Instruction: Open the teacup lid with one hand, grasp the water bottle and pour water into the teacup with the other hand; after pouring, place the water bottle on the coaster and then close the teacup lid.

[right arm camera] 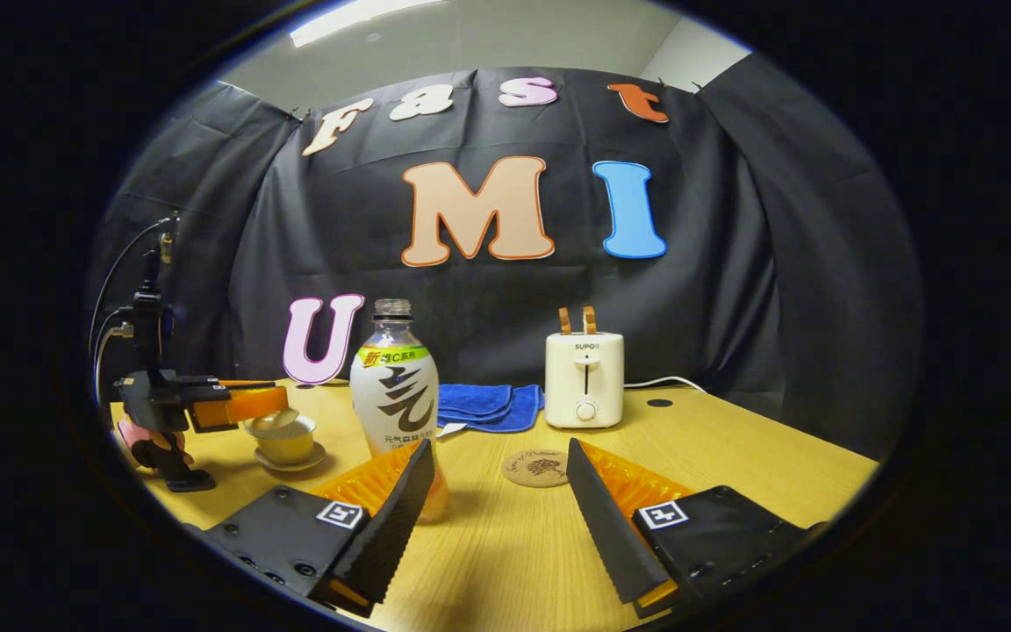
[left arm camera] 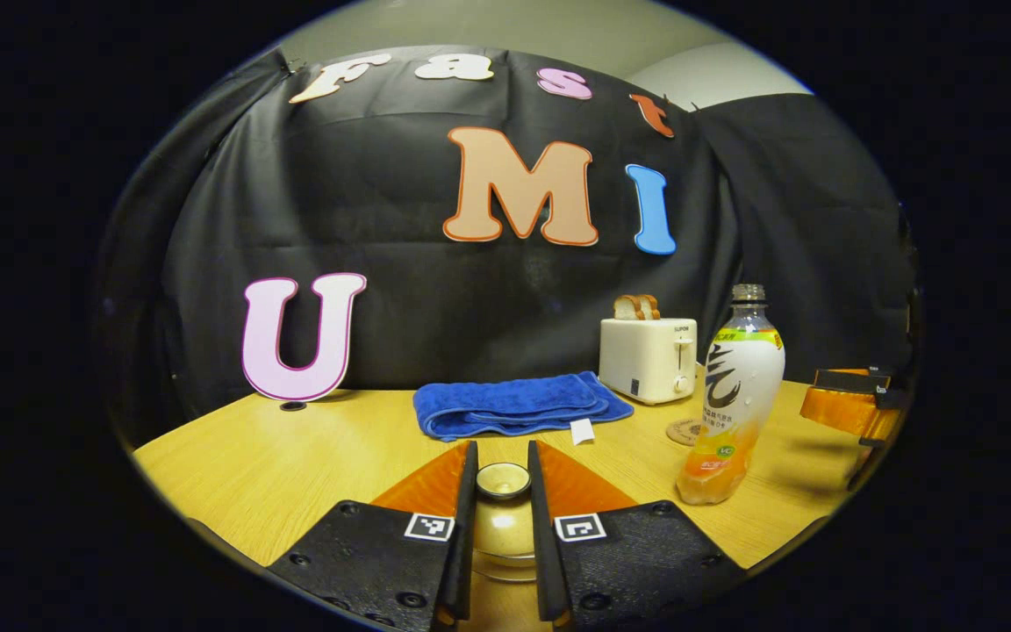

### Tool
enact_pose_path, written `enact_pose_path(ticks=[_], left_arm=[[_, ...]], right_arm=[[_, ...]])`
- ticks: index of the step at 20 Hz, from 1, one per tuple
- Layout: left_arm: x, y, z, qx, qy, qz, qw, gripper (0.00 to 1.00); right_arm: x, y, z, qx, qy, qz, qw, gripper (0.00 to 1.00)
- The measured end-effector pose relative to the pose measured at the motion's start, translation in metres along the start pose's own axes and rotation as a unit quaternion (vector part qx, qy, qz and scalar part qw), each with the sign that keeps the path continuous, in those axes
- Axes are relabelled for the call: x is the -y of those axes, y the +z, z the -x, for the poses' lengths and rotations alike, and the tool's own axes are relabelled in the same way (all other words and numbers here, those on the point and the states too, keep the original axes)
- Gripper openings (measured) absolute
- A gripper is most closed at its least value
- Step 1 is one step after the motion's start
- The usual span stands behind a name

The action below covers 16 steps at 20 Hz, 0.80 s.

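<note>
In the left gripper view, my left gripper (left arm camera: 502,448) is closed narrowly on the round knob of the teacup lid (left arm camera: 503,481), one finger on each side. In the right gripper view, that same left gripper (right arm camera: 267,402) reaches over the teacup (right arm camera: 286,446), which sits on its saucer at the left. The water bottle (right arm camera: 394,386) (left arm camera: 734,395) stands upright with orange drink at its bottom, just beyond my left finger in the right gripper view. My right gripper (right arm camera: 499,449) is open with nothing between its fingers. The round coaster (right arm camera: 539,467) (left arm camera: 684,431) lies bare ahead of it.
At the back of the wooden table (right arm camera: 734,474) stands a white toaster (right arm camera: 584,379) (left arm camera: 648,358) with bread slices in it. A folded blue towel (left arm camera: 514,405) (right arm camera: 488,405) lies to its left. A hand holds the left gripper at the table's left edge.
</note>
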State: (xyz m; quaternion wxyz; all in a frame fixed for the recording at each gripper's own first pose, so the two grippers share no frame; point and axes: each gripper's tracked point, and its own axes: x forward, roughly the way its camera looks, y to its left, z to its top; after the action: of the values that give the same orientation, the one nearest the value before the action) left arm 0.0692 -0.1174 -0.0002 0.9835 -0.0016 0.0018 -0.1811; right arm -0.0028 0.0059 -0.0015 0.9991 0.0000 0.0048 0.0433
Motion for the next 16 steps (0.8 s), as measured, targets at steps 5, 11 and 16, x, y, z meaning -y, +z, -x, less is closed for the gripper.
enact_pose_path(ticks=[5,11,16], left_arm=[[-0.042,0.0,0.029,-0.001,0.075,-0.004,0.997,0.27],[-0.084,0.002,0.062,0.003,0.131,-0.004,0.991,0.27],[-0.105,0.003,0.076,0.004,0.152,-0.005,0.988,0.27]], right_arm=[[-0.029,-0.001,-0.005,-0.005,0.073,-0.002,0.997,0.96],[-0.065,-0.003,-0.025,-0.011,0.14,-0.005,0.99,0.94],[-0.082,-0.006,-0.045,-0.018,0.147,-0.006,0.989,0.94]])
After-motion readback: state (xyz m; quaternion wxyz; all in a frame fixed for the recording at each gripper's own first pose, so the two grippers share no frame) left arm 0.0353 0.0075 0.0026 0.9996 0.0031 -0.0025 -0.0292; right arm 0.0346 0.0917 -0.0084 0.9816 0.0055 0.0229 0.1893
